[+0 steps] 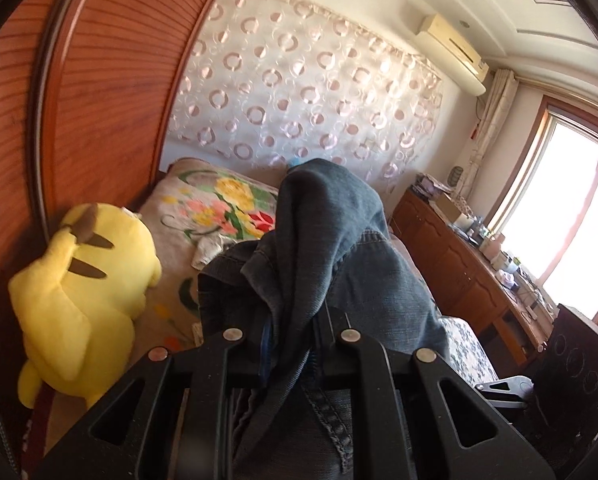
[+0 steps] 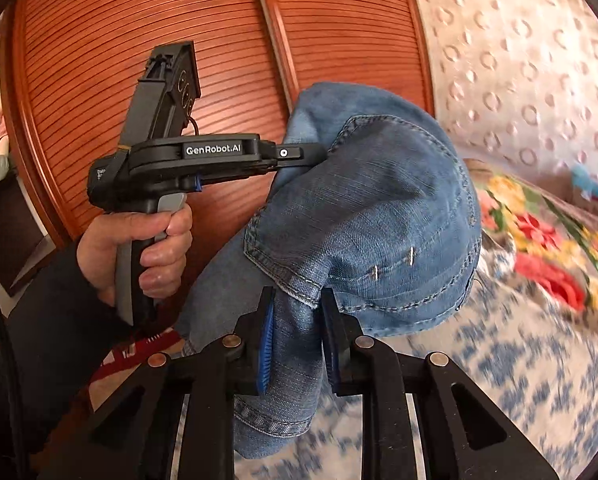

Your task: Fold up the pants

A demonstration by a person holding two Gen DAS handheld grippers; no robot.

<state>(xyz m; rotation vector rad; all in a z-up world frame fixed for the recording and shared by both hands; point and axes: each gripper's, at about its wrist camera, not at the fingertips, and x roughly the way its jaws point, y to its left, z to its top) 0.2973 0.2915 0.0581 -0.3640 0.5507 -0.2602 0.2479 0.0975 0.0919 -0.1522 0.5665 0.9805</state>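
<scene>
The blue denim pants (image 2: pixel 363 208) are held bunched in mid-frame above the bed (image 2: pixel 499 360); the right gripper (image 2: pixel 297 336) is clamped narrowly on a seamed fold at lower centre; the left gripper (image 1: pixel 289 332) is likewise closed on denim; a yellow plush toy (image 1: pixel 83 276) is seen at left.

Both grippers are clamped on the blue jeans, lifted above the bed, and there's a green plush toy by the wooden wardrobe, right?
Not quite: the plush toy is yellow, as the left wrist view shows. Otherwise yes: left gripper and right gripper both clamp the blue jeans, lifted above the bed, beside the wooden wardrobe.
</scene>
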